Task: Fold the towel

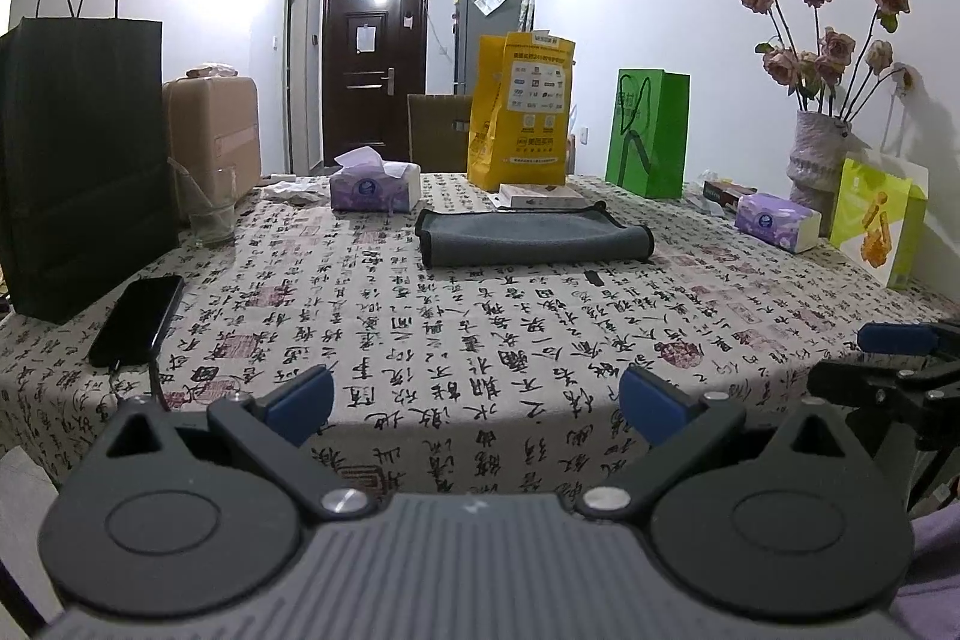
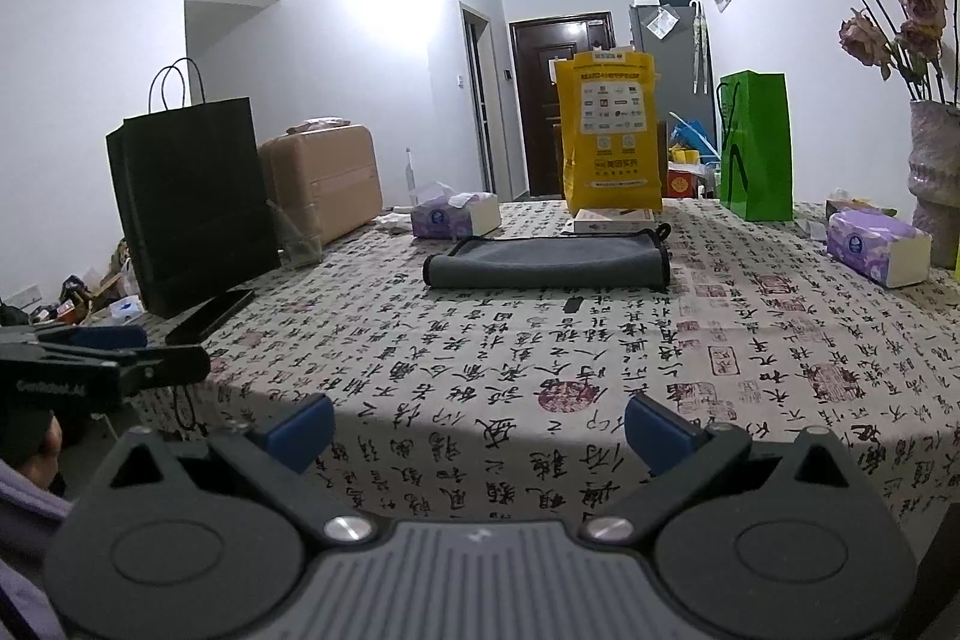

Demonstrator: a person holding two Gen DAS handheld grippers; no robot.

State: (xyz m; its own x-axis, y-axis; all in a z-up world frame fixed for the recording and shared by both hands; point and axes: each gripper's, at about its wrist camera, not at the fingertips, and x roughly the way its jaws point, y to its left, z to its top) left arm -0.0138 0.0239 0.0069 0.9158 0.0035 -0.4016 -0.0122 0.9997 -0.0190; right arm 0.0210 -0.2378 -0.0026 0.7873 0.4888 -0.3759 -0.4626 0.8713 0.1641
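Observation:
A grey towel with black trim (image 1: pixel 534 237) lies folded flat near the middle of the table, far from both grippers; it also shows in the right wrist view (image 2: pixel 549 261). My left gripper (image 1: pixel 477 403) is open and empty, held off the table's near edge. My right gripper (image 2: pixel 480 433) is open and empty, also off the near edge. The right gripper shows at the right edge of the left wrist view (image 1: pixel 900 358), and the left gripper at the left edge of the right wrist view (image 2: pixel 102 358).
The table wears a calligraphy-print cloth (image 1: pixel 480 328). On it stand a black paper bag (image 1: pixel 84 160), a phone (image 1: pixel 138 319), a glass (image 1: pixel 210 205), two tissue packs (image 1: pixel 375 187) (image 1: pixel 777 220), a yellow bag (image 1: pixel 519 112), a green bag (image 1: pixel 648 133), a flower vase (image 1: pixel 819 154) and a small black strip (image 1: pixel 594 278).

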